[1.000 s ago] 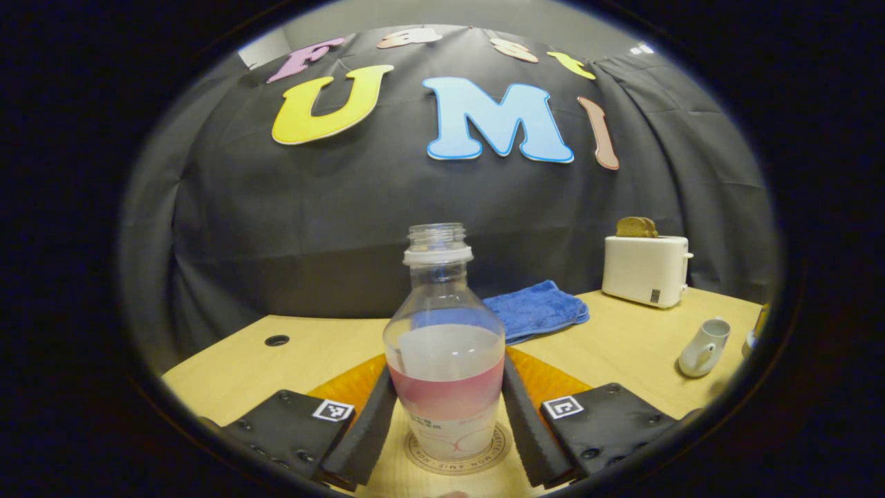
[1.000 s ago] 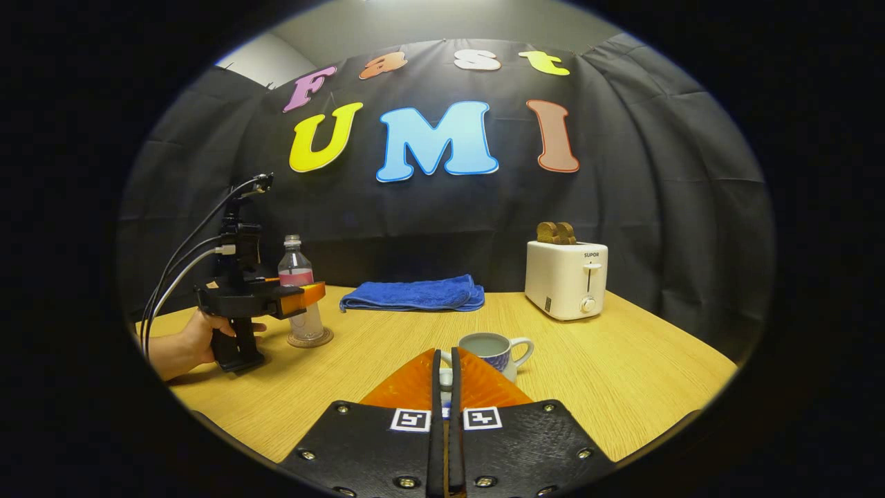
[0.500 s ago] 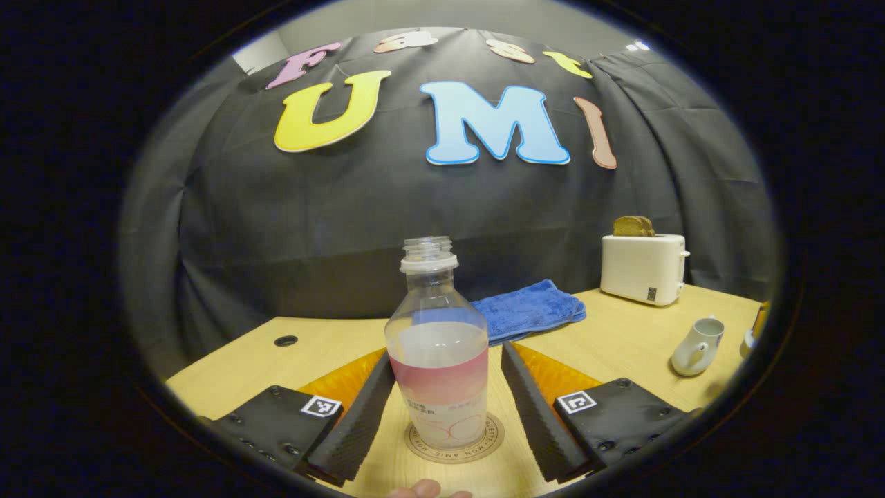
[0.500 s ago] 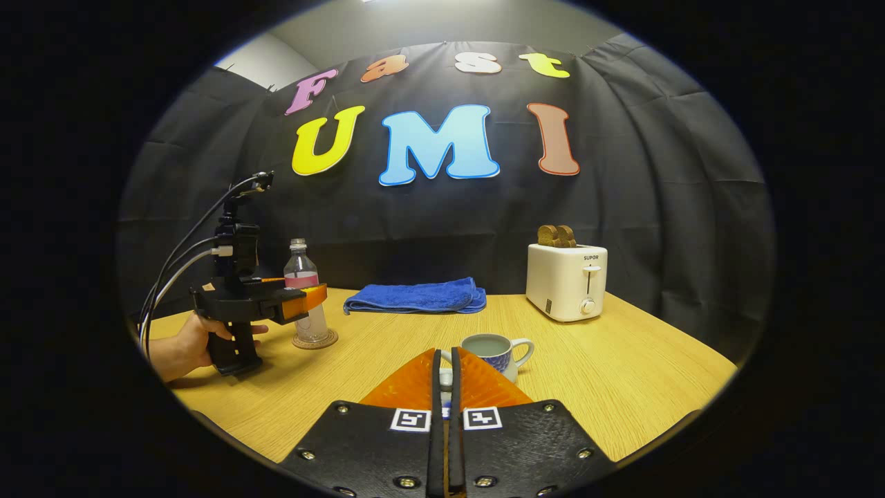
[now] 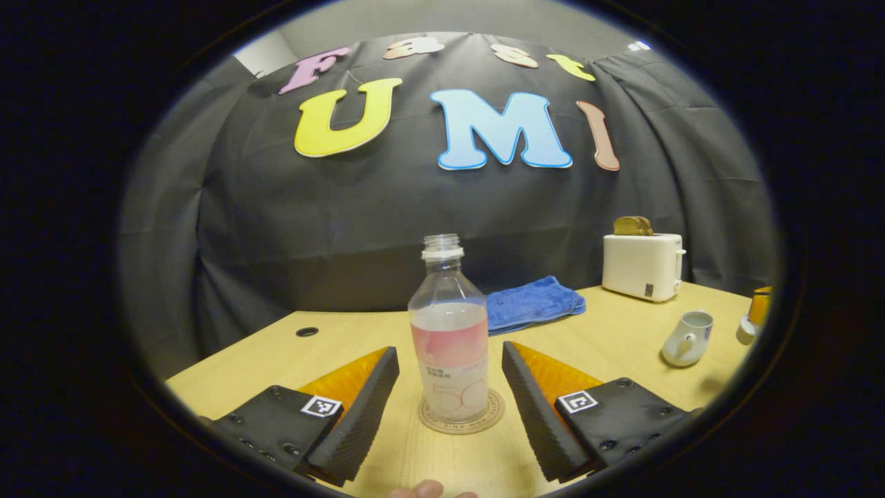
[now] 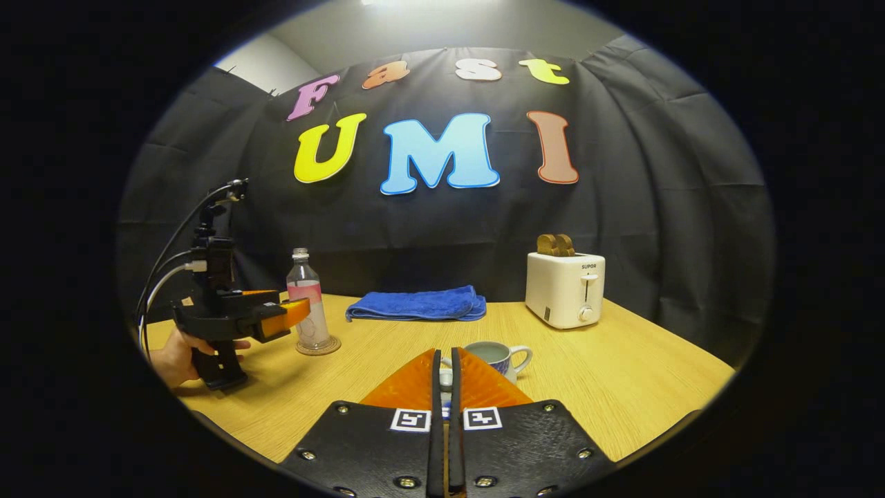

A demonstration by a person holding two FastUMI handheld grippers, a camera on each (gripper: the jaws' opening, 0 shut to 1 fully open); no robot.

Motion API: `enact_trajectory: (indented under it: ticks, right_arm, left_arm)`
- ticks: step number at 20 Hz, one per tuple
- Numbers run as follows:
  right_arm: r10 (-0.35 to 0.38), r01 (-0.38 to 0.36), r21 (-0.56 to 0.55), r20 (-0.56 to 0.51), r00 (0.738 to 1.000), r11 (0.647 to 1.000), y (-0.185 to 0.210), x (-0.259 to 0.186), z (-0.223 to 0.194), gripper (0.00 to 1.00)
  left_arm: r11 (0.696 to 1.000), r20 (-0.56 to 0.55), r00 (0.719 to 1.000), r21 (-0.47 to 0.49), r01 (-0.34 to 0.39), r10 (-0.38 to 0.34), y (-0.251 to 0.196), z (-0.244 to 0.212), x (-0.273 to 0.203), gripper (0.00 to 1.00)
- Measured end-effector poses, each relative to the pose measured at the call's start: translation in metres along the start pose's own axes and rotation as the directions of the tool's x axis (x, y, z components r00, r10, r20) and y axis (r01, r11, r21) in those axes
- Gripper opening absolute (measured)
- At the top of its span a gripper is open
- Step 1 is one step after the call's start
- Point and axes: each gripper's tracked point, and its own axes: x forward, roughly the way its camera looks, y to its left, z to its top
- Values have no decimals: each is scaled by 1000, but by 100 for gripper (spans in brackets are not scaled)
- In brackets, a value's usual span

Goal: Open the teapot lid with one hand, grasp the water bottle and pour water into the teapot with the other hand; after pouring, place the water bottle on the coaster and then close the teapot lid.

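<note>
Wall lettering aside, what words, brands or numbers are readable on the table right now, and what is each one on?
"SUPOR": printed on the front of the white toaster, above its lever, in the right gripper view.
Water bottle: there is print on its label, too small and blurred to read.
Coaster: a ring of lettering runs round its rim, too blurred to read.
No numbers can be read anywhere.

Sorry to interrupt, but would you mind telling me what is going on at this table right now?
A person is working two handheld grippers. The water bottle stands upright on the coaster, uncapped and partly full, with the left gripper open around it, fingers clear of its sides. The right gripper is shut on the teapot lid, held just before the open teapot. Pouring looks finished; closing the lid remains.
</note>
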Motion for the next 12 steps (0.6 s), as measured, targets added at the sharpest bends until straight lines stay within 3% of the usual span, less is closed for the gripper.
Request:
enact_trajectory:
  ticks: [6, 12]
  right_arm:
    - [-91, 97, -84, 81, 993, 992, -26, 45, 26, 3]
    - [-140, 142, -64, 35, 989, 988, -37, 87, 11, 3]
  left_arm:
    - [1000, 37, 999, 8, 20, -20, -6, 8, -48, 100]
    - [998, 73, 995, -12, 70, -68, -23, 16, -74, 100]
